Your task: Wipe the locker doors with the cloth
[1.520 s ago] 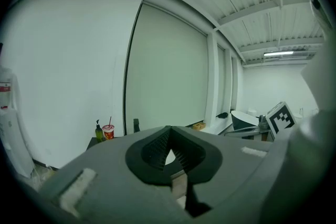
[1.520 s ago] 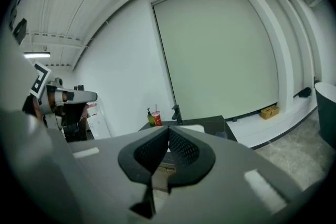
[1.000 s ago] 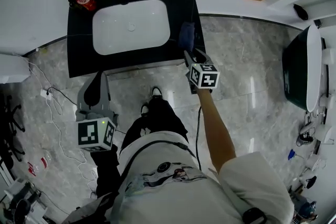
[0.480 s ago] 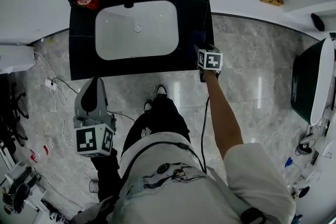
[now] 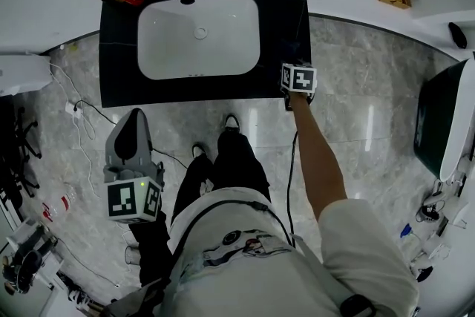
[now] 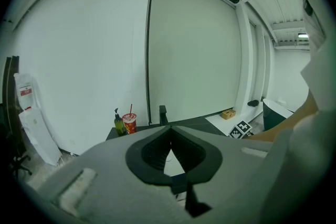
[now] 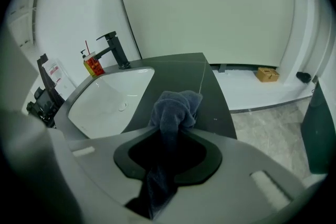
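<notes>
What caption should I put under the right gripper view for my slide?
Right gripper, its jaws just closing on the cloth, over the black counter beside the white sink.

The right gripper (image 7: 176, 124) now sits lower than a second ago, down at the front right corner of the black counter (image 5: 286, 18) rather than raised before its right edge; its jaws have just been closing and pinch the blue cloth (image 7: 176, 105); in the head view the marker cube (image 5: 298, 77) now covers the cloth, which earlier showed above it.
</notes>
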Demonstrator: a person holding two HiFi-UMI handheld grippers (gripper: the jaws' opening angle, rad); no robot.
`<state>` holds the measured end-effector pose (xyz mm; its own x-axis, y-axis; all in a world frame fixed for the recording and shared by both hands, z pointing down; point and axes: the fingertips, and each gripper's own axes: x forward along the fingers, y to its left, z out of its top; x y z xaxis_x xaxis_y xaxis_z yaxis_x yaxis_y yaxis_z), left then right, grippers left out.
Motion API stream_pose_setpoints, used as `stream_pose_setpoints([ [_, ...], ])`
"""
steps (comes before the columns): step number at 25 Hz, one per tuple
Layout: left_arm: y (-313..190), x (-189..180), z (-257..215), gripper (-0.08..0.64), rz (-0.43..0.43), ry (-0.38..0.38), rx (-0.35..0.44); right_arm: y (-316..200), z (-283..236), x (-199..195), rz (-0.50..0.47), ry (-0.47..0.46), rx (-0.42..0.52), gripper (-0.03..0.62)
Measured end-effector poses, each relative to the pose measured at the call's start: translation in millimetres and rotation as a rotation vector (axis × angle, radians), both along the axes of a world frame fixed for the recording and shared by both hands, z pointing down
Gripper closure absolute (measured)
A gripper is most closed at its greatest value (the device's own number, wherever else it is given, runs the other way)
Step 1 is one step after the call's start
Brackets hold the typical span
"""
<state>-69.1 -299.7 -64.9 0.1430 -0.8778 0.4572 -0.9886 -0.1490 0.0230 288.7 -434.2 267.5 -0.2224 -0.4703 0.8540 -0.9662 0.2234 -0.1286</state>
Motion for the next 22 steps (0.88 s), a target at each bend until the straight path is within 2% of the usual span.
stream_pose_setpoints([
  [5,13.9,-15.2,-0.9,0.560,-0.002,0.005,0.008,2.3,-30.9,-21.1,-0.005,-0.060,0.106,0.517],
  [9,30.8,-37.5,-3.1,0.560,-0.007,0.009,0.030,23.9,-75.6,-67.1,-0.084,-0.114,0.206,0.517],
  [15,79.8,-97.8,-7.9,0.560,-0.010,0.029,0.086,92.9,-142.8,-166.9,-0.174,-0.184,0.340,0.517],
  [22,171.5,-187.3,-8.7,0.560,-0.003,0.029,0.107,187.4,-190.6,-299.3,-0.255,-0.231,0.444,0.515],
])
